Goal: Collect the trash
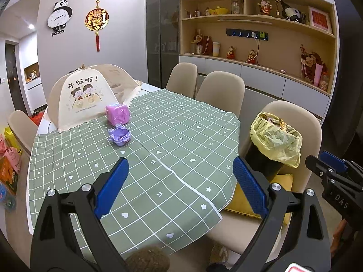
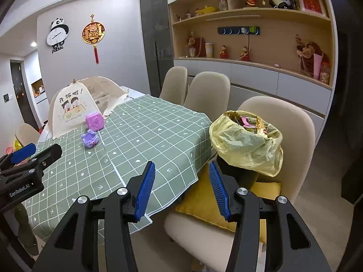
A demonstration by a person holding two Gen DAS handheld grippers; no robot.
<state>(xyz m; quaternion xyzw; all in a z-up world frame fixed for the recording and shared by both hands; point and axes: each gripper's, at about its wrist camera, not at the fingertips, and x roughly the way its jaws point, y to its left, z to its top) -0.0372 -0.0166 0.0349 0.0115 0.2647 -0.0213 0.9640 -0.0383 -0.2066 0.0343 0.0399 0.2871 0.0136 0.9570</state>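
Observation:
A black bin lined with a yellow bag (image 1: 275, 139) stands on the nearest beige chair, holding wrappers; it also shows in the right wrist view (image 2: 246, 144). On the green checked tablecloth (image 1: 158, 149) lie a purple cube toy (image 1: 118, 112) and a lilac flower-shaped toy (image 1: 119, 134), both also in the right wrist view, the cube (image 2: 94, 121) and the flower toy (image 2: 90, 138). My left gripper (image 1: 180, 181) is open and empty above the table's near part. My right gripper (image 2: 182, 182) is open and empty over the table's corner, just left of the bin.
A cream mesh food cover (image 1: 79, 95) stands at the table's far left. Beige chairs (image 1: 221, 90) line the right side. A yellow cushion (image 2: 204, 206) lies on the near chair's seat. Shelves with ornaments (image 1: 261, 34) fill the back wall.

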